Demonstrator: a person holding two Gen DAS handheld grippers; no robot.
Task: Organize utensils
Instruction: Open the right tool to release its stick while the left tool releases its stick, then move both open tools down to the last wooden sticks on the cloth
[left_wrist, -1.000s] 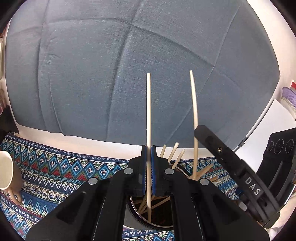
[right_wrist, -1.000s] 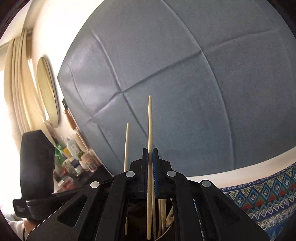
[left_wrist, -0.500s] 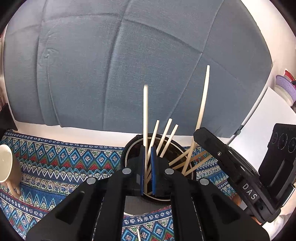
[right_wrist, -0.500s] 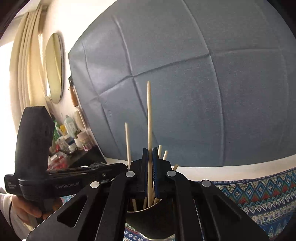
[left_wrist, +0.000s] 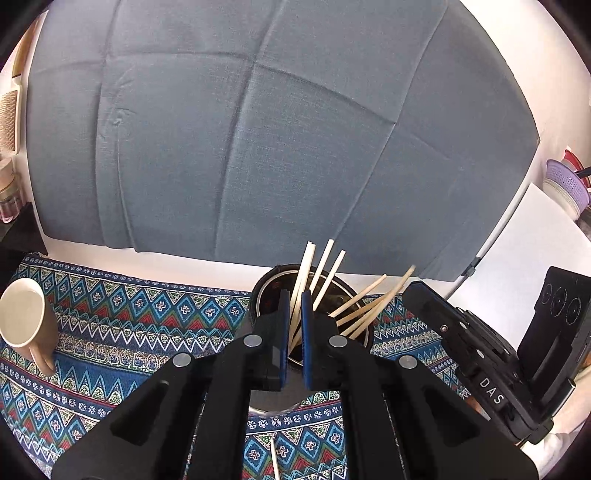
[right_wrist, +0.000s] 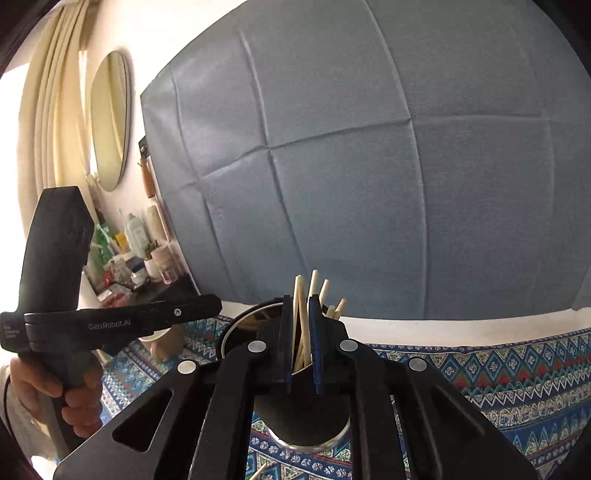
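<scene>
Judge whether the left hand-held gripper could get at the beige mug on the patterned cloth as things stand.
Probably yes. The beige mug stands alone on the patterned cloth, apart from the holder of chopsticks, and the left hand-held gripper holds nothing.

A beige mug (left_wrist: 26, 314) stands on the patterned tablecloth (left_wrist: 122, 325) covering the worktop. Behind hangs a creased grey-blue fabric backdrop (left_wrist: 277, 129). An oval mirror (right_wrist: 110, 118) and cream curtains (right_wrist: 48, 110) line the wall above cluttered bottles (right_wrist: 136, 236).

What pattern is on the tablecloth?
Blue geometric bands of zigzags and diamonds with red and white, on the tablecloth; clearest in the left wrist view.
</scene>
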